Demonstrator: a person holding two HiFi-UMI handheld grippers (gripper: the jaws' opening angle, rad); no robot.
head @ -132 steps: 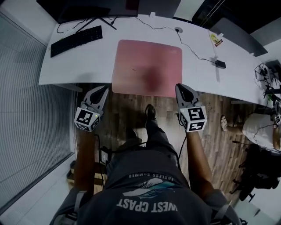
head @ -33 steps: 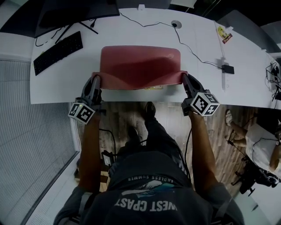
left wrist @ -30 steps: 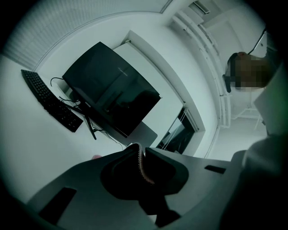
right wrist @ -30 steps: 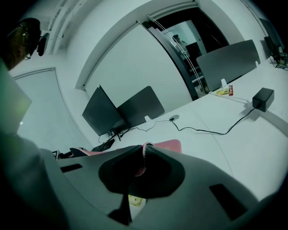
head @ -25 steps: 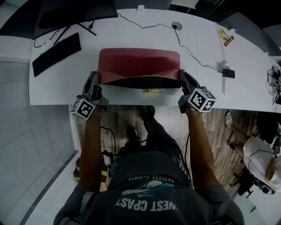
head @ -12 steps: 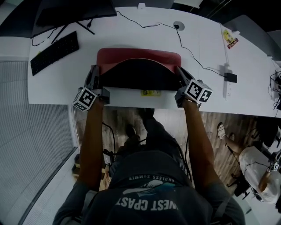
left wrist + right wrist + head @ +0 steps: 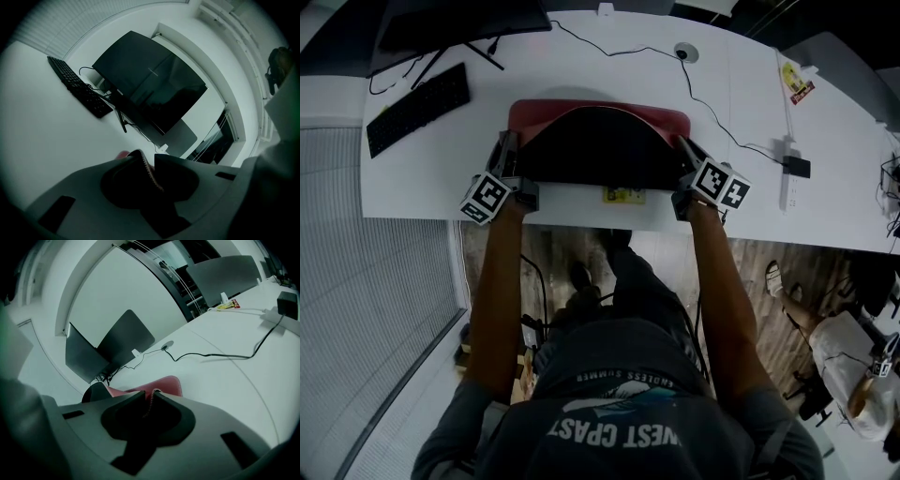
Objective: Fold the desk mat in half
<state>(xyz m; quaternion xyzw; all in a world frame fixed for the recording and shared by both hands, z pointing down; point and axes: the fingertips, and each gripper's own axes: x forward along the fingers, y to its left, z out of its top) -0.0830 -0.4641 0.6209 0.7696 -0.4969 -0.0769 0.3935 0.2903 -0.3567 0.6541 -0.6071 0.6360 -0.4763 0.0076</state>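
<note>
The desk mat lies doubled over on the white desk. Its black underside faces up and a thin red strip shows along the far edge. My left gripper is at the folded flap's left corner and my right gripper at its right corner. In the left gripper view the mat's stitched edge stands between the jaws of the left gripper, leaning on one jaw with a gap beside it. The right gripper has the edge loose between its jaws. Both pairs of jaws are opening.
A black keyboard and a monitor stand at the far left. A cable runs right to a small black box. A yellow label lies near the desk's front edge. A person sits at the lower right.
Both grippers carried the mat's near edge away from me over the far half. The black underside now covers nearly all the red. Both grippers reached the far corners.
</note>
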